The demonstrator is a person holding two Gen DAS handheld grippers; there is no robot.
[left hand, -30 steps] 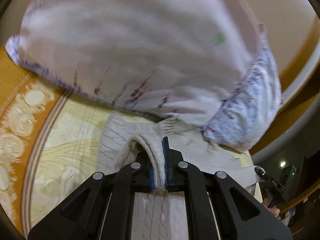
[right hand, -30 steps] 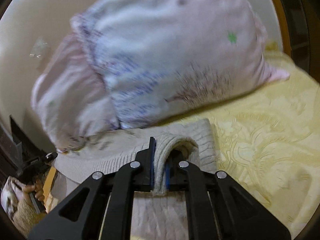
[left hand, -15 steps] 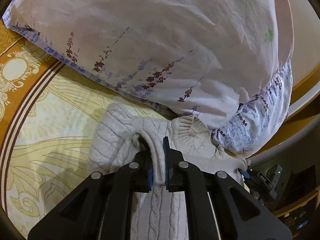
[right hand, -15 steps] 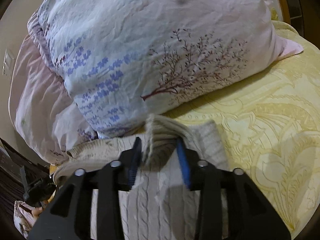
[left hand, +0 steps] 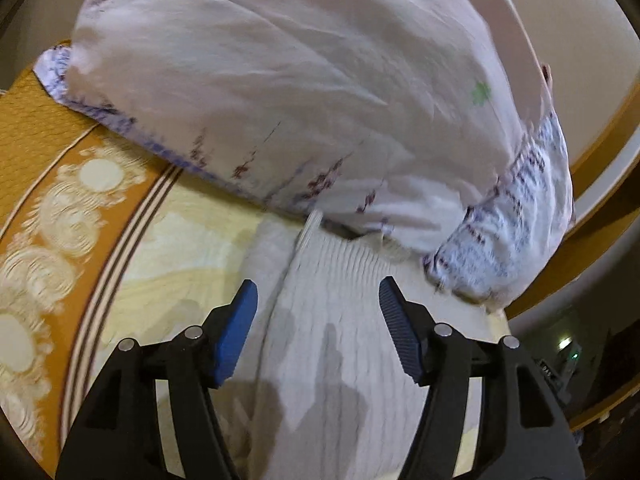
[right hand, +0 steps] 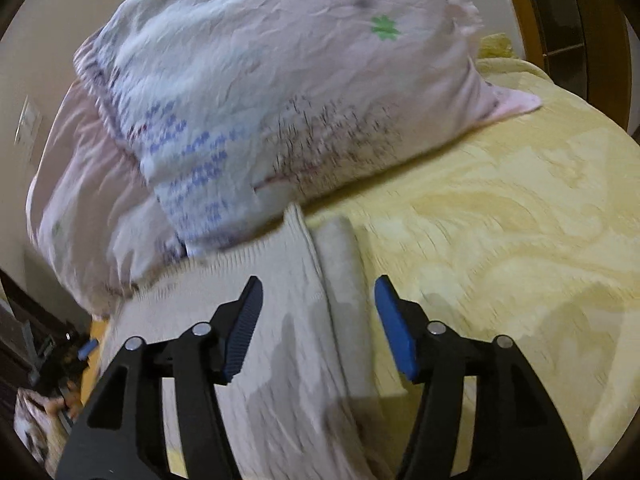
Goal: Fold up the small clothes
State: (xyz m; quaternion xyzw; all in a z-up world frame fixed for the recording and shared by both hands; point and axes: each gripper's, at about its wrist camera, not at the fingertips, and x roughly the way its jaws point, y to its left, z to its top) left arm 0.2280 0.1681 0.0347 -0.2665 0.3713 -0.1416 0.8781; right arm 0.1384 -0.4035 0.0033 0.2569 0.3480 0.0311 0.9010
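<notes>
A cream cable-knit sweater (left hand: 332, 320) lies flat on the yellow bedspread, its far edge against a pillow. In the left wrist view my left gripper (left hand: 318, 300) is open and empty, jaws spread above the knit. The sweater also shows in the right wrist view (right hand: 280, 320), with a folded layer along its right edge. My right gripper (right hand: 318, 300) is open and empty over that edge.
A large pale floral pillow (left hand: 300, 100) lies just beyond the sweater, with a second pillow (right hand: 80, 200) beside it. The bedspread has an orange patterned border (left hand: 60, 220) at left and plain yellow (right hand: 500, 220) at right. Wooden bed frame (left hand: 592, 208) at far right.
Both grippers let go of the pinched sweater folds and opened wide. The right opened first, then the left. The knit now lies flat and both grippers have drawn back a little.
</notes>
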